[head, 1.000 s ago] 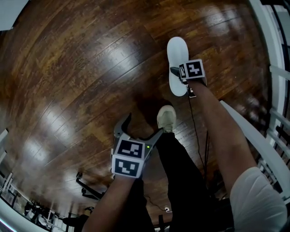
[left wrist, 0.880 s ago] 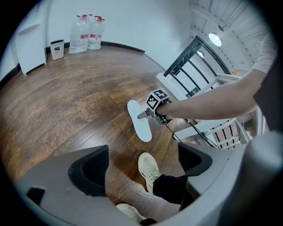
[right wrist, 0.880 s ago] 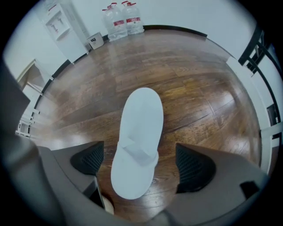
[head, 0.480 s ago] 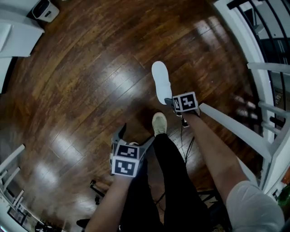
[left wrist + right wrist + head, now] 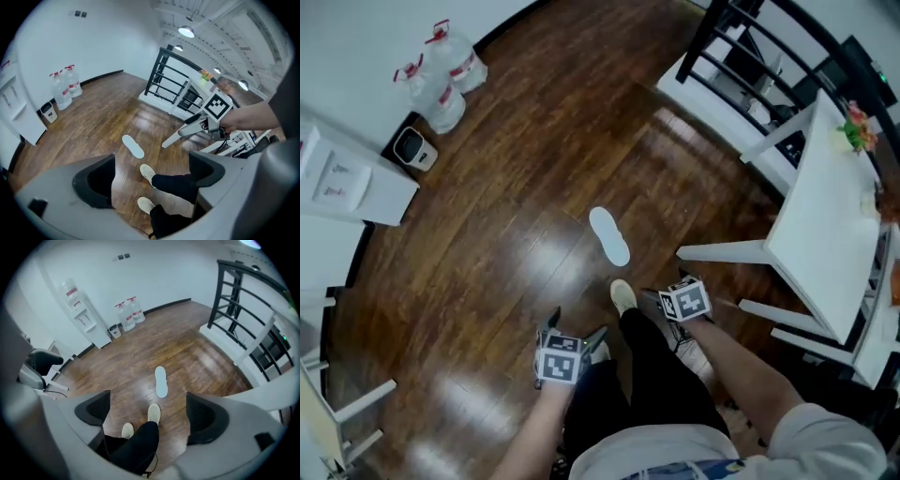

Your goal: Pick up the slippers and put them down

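One white slipper (image 5: pixel 609 236) lies flat on the dark wooden floor, just ahead of the person's light shoes (image 5: pixel 622 296). It also shows in the left gripper view (image 5: pixel 133 146) and in the right gripper view (image 5: pixel 161 381). My left gripper (image 5: pixel 577 328) is held high above the floor, its jaws (image 5: pixel 150 180) open with nothing between them. My right gripper (image 5: pixel 661 302) hangs to the right of the legs, well clear of the slipper. It is open and empty too (image 5: pixel 146 416). I see no second slipper.
A white table (image 5: pixel 825 187) with white legs stands at the right. A black railing (image 5: pixel 750 47) runs behind it. Water bottles (image 5: pixel 441 75), a small bin (image 5: pixel 414 145) and a white dispenser cabinet (image 5: pixel 347 183) stand along the left wall.
Both grippers have risen far off the floor, and the view has pulled back. The right gripper, which was at the slipper's near end, has come away from it. The slipper stays on the floor.
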{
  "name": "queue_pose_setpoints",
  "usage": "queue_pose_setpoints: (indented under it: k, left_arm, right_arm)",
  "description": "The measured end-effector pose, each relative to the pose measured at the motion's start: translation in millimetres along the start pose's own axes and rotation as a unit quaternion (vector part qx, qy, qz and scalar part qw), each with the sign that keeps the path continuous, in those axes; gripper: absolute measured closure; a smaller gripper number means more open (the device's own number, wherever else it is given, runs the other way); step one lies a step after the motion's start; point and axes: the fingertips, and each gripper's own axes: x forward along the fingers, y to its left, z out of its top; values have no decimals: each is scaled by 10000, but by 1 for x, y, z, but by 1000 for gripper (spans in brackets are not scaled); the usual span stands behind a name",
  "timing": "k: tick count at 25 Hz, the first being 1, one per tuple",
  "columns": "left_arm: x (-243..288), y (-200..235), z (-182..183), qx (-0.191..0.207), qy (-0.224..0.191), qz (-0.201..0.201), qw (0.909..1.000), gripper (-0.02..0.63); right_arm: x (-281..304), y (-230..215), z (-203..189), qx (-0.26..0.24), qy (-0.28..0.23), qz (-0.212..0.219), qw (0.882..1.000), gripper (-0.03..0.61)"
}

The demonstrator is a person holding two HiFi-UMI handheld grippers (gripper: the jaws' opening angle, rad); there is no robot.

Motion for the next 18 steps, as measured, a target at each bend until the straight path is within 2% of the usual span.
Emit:
queue_pose_setpoints:
  k: [5, 10, 14, 18]
  left_arm:
    - [-99, -48, 17, 636, 1, -212, 9977, 126]
    - [-162, -101, 42, 1133, -132, -527, 9921, 126]
    - [-193, -160, 52, 1472, -223, -728, 9862, 126]
    - [-204, -209, 51, 1905, -178, -939, 9770, 126]
  right_arm:
    - [-171, 2, -19, 669, -671, -403, 9947, 51]
    - [-301, -4, -54, 1047, -1188, -872, 9835, 51]
    - [-384, -4, -102, 1261, -1439, -1093, 9754, 51]
    - [-436, 5, -151, 1493, -1681, -1155, 9675, 52]
